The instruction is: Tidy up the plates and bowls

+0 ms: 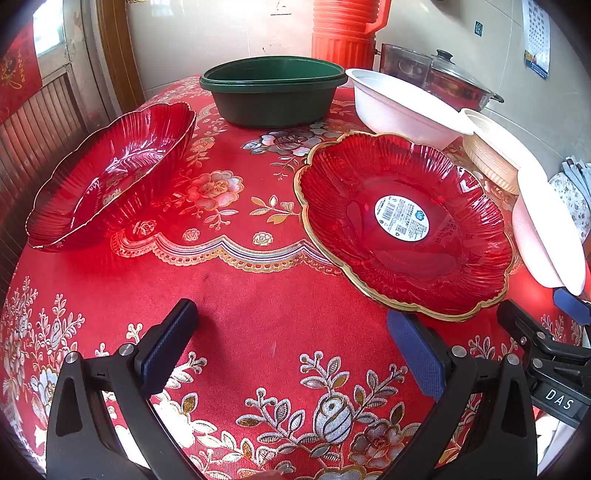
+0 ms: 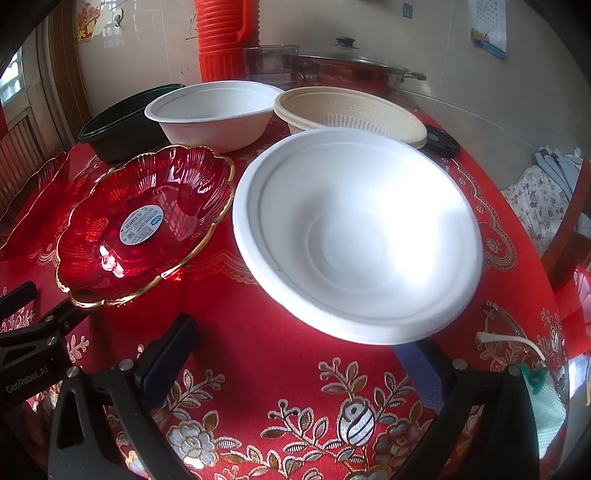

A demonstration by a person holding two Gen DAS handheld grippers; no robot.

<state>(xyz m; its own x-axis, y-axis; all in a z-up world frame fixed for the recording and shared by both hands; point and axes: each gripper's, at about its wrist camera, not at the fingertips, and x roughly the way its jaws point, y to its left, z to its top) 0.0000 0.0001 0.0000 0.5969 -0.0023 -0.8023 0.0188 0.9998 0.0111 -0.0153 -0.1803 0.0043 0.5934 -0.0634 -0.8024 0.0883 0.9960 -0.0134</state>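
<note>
A red gold-rimmed plate with a sticker [image 1: 402,225] lies right of centre; its near rim sits over my left gripper's right fingertip. My left gripper [image 1: 295,354] is open and empty. A second red dish [image 1: 110,177] sits at the left. A dark green bowl [image 1: 273,92], a white bowl [image 1: 399,107] and a cream bowl [image 1: 495,147] stand behind. In the right wrist view a white bowl [image 2: 358,232] is close in front, its rim over my open right gripper's [image 2: 299,365] right finger. The red plate [image 2: 144,225], white bowl [image 2: 214,110] and cream bowl [image 2: 351,114] show there too.
A red floral tablecloth [image 1: 240,295] covers the table. An orange stool stack [image 1: 343,33] and a lidded steel pot [image 1: 454,77] stand at the back wall. Glasses [image 2: 513,339] lie at the right table edge. A floral cushioned chair [image 2: 543,206] is beyond it.
</note>
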